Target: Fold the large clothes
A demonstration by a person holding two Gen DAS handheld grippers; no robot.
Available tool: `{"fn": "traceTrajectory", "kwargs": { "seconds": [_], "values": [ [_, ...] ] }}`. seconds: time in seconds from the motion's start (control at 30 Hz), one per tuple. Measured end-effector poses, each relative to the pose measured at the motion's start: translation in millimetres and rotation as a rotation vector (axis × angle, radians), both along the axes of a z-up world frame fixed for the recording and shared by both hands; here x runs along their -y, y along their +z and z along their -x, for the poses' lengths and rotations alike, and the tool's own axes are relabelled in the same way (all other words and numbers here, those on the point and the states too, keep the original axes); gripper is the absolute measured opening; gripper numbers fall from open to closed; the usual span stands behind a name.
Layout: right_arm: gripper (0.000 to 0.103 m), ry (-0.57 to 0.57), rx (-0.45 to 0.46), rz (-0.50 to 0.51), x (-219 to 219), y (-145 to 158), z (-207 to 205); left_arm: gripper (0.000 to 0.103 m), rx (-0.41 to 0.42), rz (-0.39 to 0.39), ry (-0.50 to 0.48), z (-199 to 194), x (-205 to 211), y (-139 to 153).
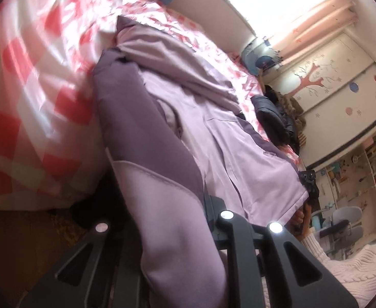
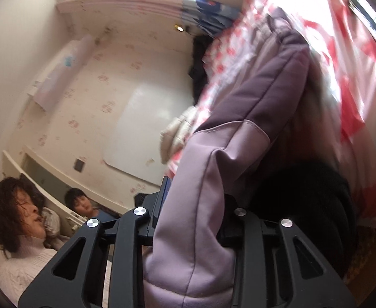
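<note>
- Fabric of a lilac and purple jacket (image 1: 177, 138) is clamped between the fingers of the left gripper (image 1: 177, 233); its jaws are closed on a padded sleeve end that fills the gap at 6 o'clock of the left wrist view.
- A second sleeve end of the same jacket (image 2: 239, 133) is pinched by the right gripper (image 2: 190, 220), whose jaws are drawn in tight against the lilac cloth at 6 o'clock of the right wrist view.
- From the left gripper the jacket is seen stretching up toward 12 o'clock, spread flat on a bed (image 1: 34, 82) covered in a pink and white checked quilt.
- The right gripper (image 1: 308, 179) is visible at 4 o'clock in the left wrist view, at the jacket's hem, held by a hand (image 1: 299, 219) in a white knitted sleeve (image 1: 313, 246).
- Dark clothes (image 1: 275, 118) are piled at 3 o'clock on the bed beyond the jacket.
- A person in a white knitted sweater (image 2: 21, 264) is seen at 8 o'clock of the right wrist view.
- A wardrobe with a tree pattern (image 1: 329, 82) stands at 2 o'clock in the left wrist view.
</note>
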State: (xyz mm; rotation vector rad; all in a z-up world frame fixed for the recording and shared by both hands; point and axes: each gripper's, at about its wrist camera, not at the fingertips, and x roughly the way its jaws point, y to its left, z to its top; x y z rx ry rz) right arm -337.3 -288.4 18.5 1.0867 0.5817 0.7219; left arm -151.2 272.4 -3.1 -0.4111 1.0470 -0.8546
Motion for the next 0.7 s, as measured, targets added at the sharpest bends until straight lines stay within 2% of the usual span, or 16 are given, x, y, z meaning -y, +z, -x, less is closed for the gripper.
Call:
{"fn": "traceTrajectory", "kwargs": {
  "seconds": [0.07,0.13,0.17,0.2,0.27,0.33,0.37,0.43,0.47,0.5,0.6,0.7],
  "values": [
    [0.029,-0.001,0.011,0.001,4,4,1,0.017,-0.001,-0.019,-0.013,-1,-1,-1],
    [0.031,0.017,-0.045,0.049,7,1,-1,0.019,-0.063,-0.048,-0.031,-5,-4,-20],
    [0.034,0.039,-0.092,0.072,5,-4,-2,0.025,-0.089,-0.061,-0.039,-7,-3,-27],
    [0.04,0.067,-0.135,0.096,4,-8,-3,0.037,-0.119,-0.063,-0.032,-7,-6,-36],
    [0.041,0.109,-0.174,0.115,-3,-15,0,0.053,-0.16,-0.046,0.001,-5,-16,-46],
    [0.041,0.111,-0.162,0.104,-4,-15,4,0.053,-0.176,-0.015,0.011,-3,-22,-50],
    [0.041,0.107,-0.154,0.096,-3,-16,5,0.053,-0.176,-0.008,0.013,-4,-22,-49],
    [0.035,0.083,-0.13,0.075,-3,-17,4,0.03,-0.153,0.011,-0.006,-4,-19,-44],
    [0.031,0.069,-0.116,0.063,-2,-17,3,0.022,-0.137,0.018,-0.003,-4,-17,-38],
    [0.031,0.054,-0.093,0.049,0,-17,5,0.018,-0.11,0.019,0.005,-4,-16,-31],
    [0.029,0.006,0.02,-0.031,1,-4,7,0.016,-0.043,0.048,0.016,-2,-15,-5],
    [0.029,-0.02,0.102,-0.086,5,10,10,0.016,0.005,0.116,0.013,2,-19,20]
  ]
}}
